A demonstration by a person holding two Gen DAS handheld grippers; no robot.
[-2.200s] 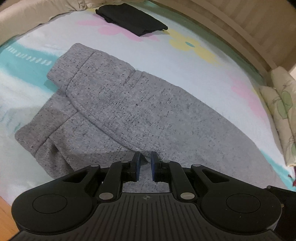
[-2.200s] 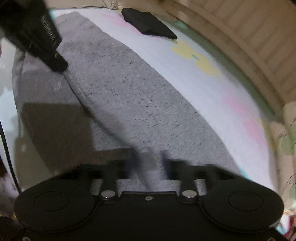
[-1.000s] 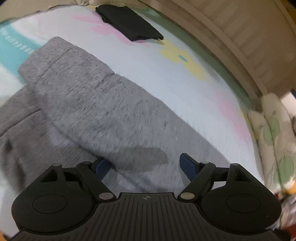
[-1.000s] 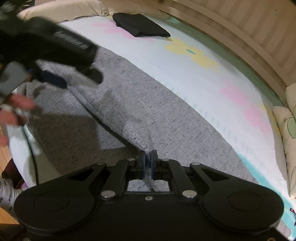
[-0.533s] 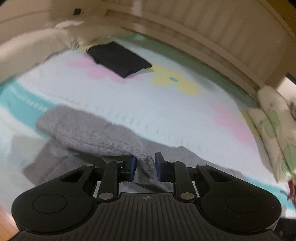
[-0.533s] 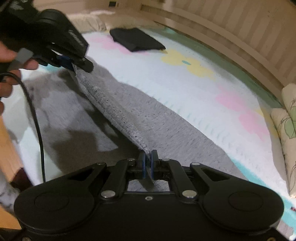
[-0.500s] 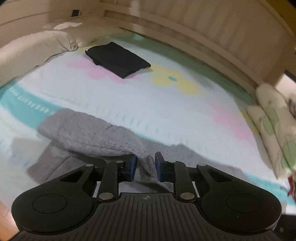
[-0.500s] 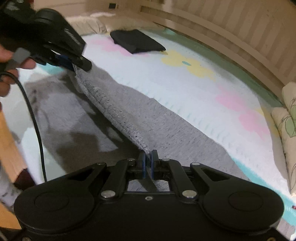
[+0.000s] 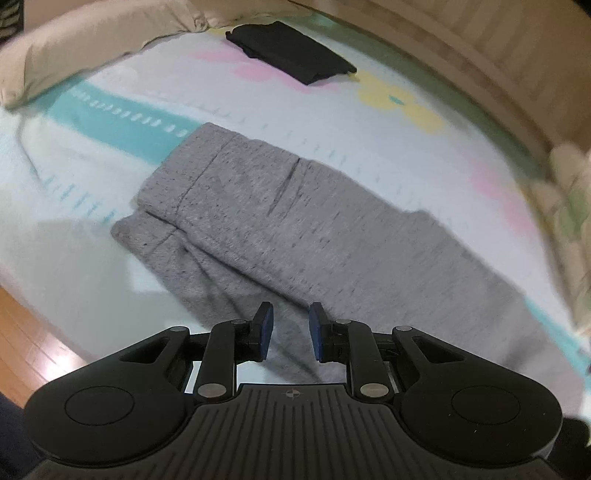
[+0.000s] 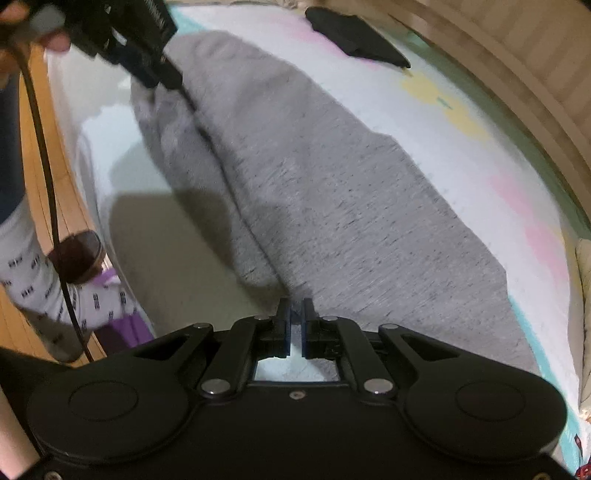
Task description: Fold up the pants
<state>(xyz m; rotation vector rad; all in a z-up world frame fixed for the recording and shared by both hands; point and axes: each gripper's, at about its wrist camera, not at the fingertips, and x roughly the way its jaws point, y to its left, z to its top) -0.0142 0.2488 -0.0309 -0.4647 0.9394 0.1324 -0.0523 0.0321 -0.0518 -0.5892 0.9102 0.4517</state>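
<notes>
Two grippers are at the near edge of the gray pants. L gripper has its blue pads a little apart, a narrow gap, w/ gray cloth seen between them but not pinched. R gripper has its pads almost together, and a thin bit of the pants edge sits in the gap; it's pinching that edge. In the R view the L gripper shows up top left, right at the pants edge, and a black cord hangs down from it. A hand holds it, mostly cut off by the frame. Pants lie flat on a bed sheet w/ pale pink and yellow flowers and a teal stripe. One leg is on top of the other; the lower leg sticks out a bit on the near side. Waistband end is at the far left in the L view. Wood floor shows at the near left, past the bed edge. Farther back, a folded black cloth lies on the sheet, well apart from the pants. A tan pillow is at the far left. Pale striped wall is behind it all.
</notes>
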